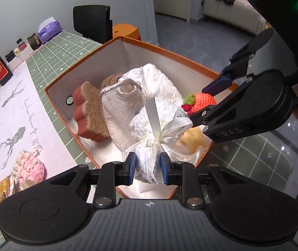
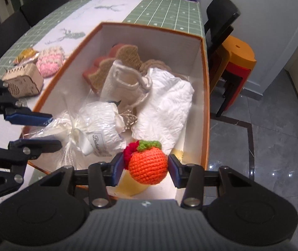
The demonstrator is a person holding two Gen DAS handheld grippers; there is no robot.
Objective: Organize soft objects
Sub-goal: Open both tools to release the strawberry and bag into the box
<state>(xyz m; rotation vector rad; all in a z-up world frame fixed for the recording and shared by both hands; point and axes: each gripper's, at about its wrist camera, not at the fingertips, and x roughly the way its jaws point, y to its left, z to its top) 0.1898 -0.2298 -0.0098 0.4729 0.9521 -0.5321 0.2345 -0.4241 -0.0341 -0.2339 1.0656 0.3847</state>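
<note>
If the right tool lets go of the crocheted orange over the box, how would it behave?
The crocheted orange looks soft and light, so it would likely land gently. Being round, it may roll against the white wrapped bundle inside the orange box.

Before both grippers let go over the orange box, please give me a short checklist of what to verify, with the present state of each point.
1. Left gripper is over the orange box: ok.
2. Left pads around the cellophane-wrapped bundle: ok, they stand at both sides of its tail below the ribbon knot; firm contact cannot tell.
3. Right gripper around the orange crochet fruit: ok, pads at both its sides.
4. Fruit is inside the box rim: ok in the right wrist view.
5. Free floor under the fruit: cannot tell; a yellow item lies there.
6. Soft things left outside: not ok, the pink crochet piece lies on the table.
</note>
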